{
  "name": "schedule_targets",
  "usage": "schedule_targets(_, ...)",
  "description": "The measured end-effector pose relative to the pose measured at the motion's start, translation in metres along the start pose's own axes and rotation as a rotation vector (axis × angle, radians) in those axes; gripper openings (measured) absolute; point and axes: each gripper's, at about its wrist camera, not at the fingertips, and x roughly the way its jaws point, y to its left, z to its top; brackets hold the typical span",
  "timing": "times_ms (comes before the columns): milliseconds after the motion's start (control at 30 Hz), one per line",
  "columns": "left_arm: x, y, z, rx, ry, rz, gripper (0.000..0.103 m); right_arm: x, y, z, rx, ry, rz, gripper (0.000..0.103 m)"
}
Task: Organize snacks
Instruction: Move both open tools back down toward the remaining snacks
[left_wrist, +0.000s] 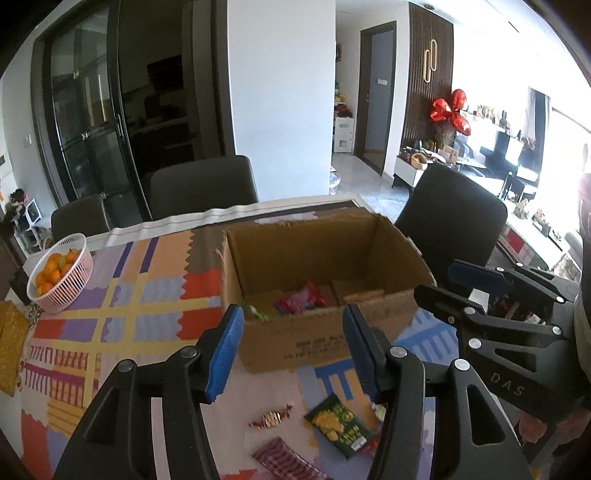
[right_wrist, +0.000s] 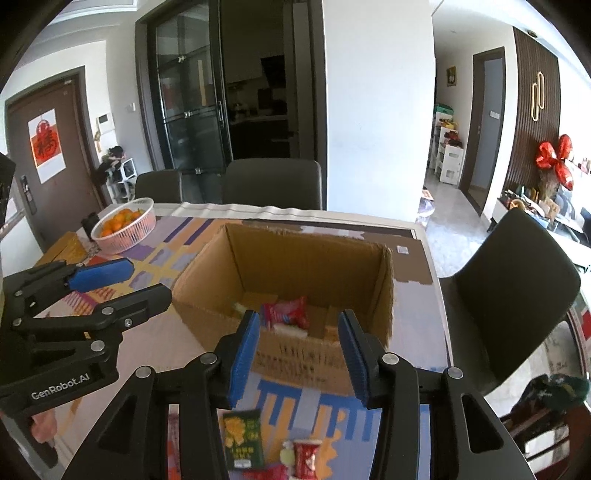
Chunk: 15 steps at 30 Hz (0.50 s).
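Note:
An open cardboard box (left_wrist: 325, 332) (right_wrist: 314, 362) stands on the patterned tablecloth and holds a red snack packet (left_wrist: 301, 301) (right_wrist: 286, 314) with a few other items. My left gripper (left_wrist: 291, 347) is open and empty, hovering in front of the box; it also shows in the right wrist view (right_wrist: 125, 280). My right gripper (right_wrist: 299, 354) is open and empty, just before the box's near wall; it also shows in the left wrist view (left_wrist: 461, 284). On the cloth below lie a green snack packet (left_wrist: 341, 424) (right_wrist: 243, 439), a wrapped candy (left_wrist: 271, 417), a striped red packet (left_wrist: 284, 459) and a small red packet (right_wrist: 306, 456).
A pink basket of oranges (left_wrist: 59, 273) (right_wrist: 123, 225) sits at the table's far left. A gold box (left_wrist: 11, 343) lies at the left edge. Dark chairs (left_wrist: 203, 186) (right_wrist: 513, 299) stand behind and to the right of the table.

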Motion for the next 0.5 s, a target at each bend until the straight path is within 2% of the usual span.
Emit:
schedule_targets(267,-0.011,-0.012,-0.033,-0.003,0.031,0.007,0.058,-0.014,0.000,-0.030,0.014,0.014,0.016,0.046)
schedule_targets(500,-0.011,-0.004,-0.064,-0.046,0.084,0.013,0.059,-0.013,0.011,-0.054,-0.003,0.047,0.051,0.046)
